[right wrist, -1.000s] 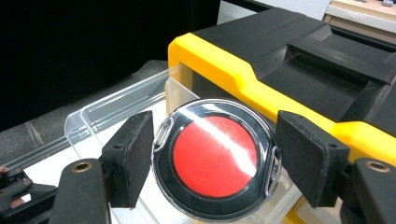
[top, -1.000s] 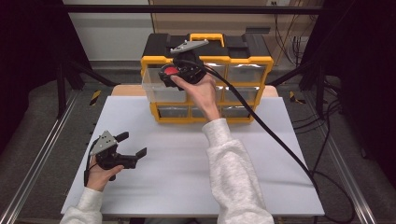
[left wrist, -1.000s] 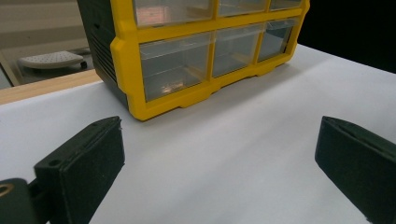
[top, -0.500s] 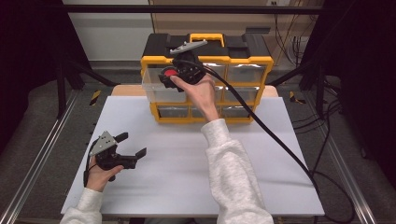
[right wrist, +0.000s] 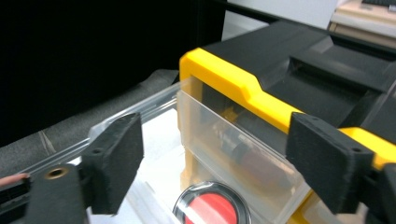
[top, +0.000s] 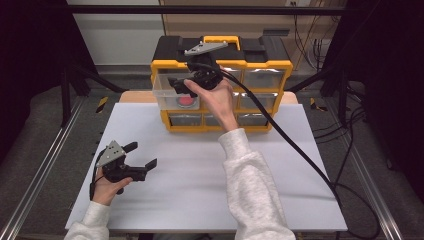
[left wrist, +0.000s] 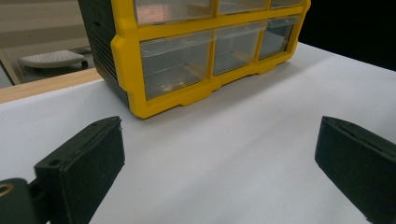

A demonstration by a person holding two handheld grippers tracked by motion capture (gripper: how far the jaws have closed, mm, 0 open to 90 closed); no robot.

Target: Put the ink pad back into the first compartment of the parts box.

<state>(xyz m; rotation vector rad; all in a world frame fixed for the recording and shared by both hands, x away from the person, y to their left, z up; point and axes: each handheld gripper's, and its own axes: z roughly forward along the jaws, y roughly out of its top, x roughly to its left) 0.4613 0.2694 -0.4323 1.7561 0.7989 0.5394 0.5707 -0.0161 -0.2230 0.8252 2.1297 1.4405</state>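
Red disc | round, black-rimmed | lying in clear drawer

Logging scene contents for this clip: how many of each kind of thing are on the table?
Drawer cabinet: 1
Open drawer: 1
Red disc lying in that drawer: 1
Grippers, left and right: 2
Total: 5

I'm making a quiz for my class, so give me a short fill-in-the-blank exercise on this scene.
1. The organizer has a black top and a ____ frame.
2. The round thing lying in the pulled-out drawer is ____.
3. The right hand-held gripper hangs over that drawer with its jaws ____.
4. The left hand-held gripper rests on the ____ table.

Missing words: yellow; red; open; white
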